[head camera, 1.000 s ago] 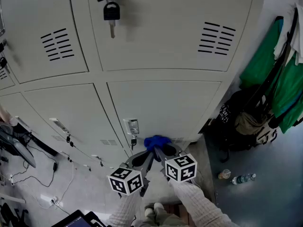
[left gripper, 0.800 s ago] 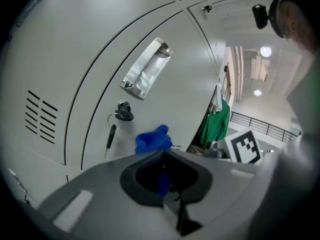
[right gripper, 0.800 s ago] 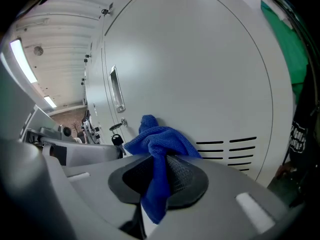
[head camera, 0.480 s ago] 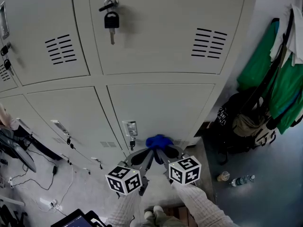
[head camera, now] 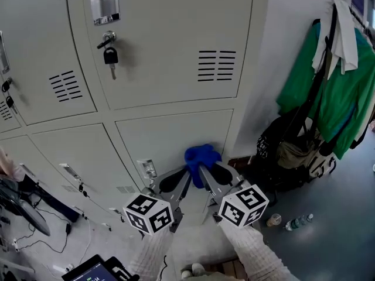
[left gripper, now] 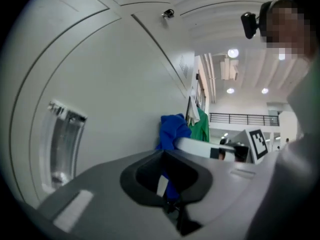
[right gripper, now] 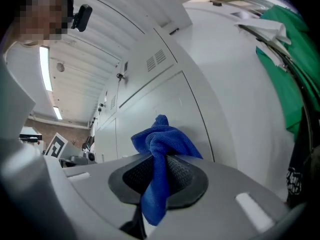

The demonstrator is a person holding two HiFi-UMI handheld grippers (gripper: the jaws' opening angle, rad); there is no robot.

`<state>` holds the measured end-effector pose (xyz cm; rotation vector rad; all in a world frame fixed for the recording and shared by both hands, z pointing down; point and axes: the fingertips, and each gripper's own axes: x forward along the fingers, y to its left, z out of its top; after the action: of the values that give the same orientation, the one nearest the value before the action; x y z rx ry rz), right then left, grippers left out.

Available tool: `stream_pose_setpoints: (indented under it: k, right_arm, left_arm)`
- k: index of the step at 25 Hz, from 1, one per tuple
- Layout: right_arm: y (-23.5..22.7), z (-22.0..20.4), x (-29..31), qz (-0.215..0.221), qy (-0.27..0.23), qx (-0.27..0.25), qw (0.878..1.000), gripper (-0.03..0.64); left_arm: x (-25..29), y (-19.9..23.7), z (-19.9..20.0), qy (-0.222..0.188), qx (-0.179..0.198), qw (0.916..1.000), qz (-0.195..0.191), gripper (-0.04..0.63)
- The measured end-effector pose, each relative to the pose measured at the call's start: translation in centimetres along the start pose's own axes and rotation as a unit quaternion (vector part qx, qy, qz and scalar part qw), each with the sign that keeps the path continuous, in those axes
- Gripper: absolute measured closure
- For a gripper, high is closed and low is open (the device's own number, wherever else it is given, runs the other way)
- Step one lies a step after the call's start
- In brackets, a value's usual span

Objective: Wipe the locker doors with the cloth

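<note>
Left gripper (head camera: 174, 183): hovering just in front of the lower door (head camera: 176, 136), jaws drawn together and carrying nothing; it is idling beside its partner.
Right gripper (head camera: 210, 174): clamping the cloth, jaws pointing at the lower door's bottom right part.
Cloth (head camera: 202, 156): blue, bunching into a knot beyond the right jaws, with a tail hanging back through them. It is sitting close against the lower door, but no view is showing whether it is touching.
Lower door: pale grey and plain, taking the wipe, as far as one can judge. A small key tag (head camera: 147, 168) is hanging at its lower left corner.
Upper door (head camera: 164, 40): lying directly above the lower door, carrying a padlock (head camera: 110, 55) at its left and a vent (head camera: 217, 65) at its right.
Coats (head camera: 345, 98): green and white, hanging well to the right of the lower door, with bags (head camera: 293, 151) slumping beneath them.
Step in hand: judging by the pose, pressing the cloth flat on the lower door and sweeping across it.
Doing it well: leading with the knot so that only fabric, not jaw tips, is meeting the paint. Keeping the pressure light and even, overlapping the passes, and steering clear of the key tag. Keeping the left gripper off the door's face.
</note>
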<state>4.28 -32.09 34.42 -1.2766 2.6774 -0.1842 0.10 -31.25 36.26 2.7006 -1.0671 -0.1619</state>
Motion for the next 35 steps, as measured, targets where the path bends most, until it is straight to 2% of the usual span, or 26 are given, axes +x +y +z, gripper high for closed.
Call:
stream_pose_setpoints:
  k: [6, 10, 12, 17, 24, 35]
  right_arm:
    - [-0.4, 6.5, -0.5, 0.0, -0.053, -0.032, 0.998, 0.561]
    - [-0.7, 10.3, -0.4, -0.004, -0.086, -0.039, 0.995, 0.561]
    - [-0.8, 11.2, 0.0, -0.005, -0.087, -0.043, 0.995, 0.561]
    - [-1.0, 11.3, 0.5, -0.008, -0.091, -0.042, 0.995, 0.561]
    - [-1.0, 10.9, 0.6, -0.005, -0.094, -0.046, 0.994, 0.563]
    - [-1.3, 6.0, 0.8, 0.002, -0.047, -0.025, 0.999, 0.563]
  left_arm:
    - [1.1, -2.1, 6.3, -0.048, 0.052, 0.9973, -0.018, 0.588]
    - [1.7, -2.5, 8.4, -0.052, 0.06, 0.9964, -0.03, 0.589]
    - [1.6, -2.5, 8.9, -0.054, 0.062, 0.9962, -0.028, 0.588]
    - [1.5, -2.4, 9.3, -0.056, 0.069, 0.9957, -0.026, 0.588]
    - [1.7, -1.5, 7.6, -0.039, 0.052, 0.9977, -0.022, 0.588]
    - [1.5, 0.5, 3.8, 0.002, 0.026, 0.9997, -0.003, 0.589]
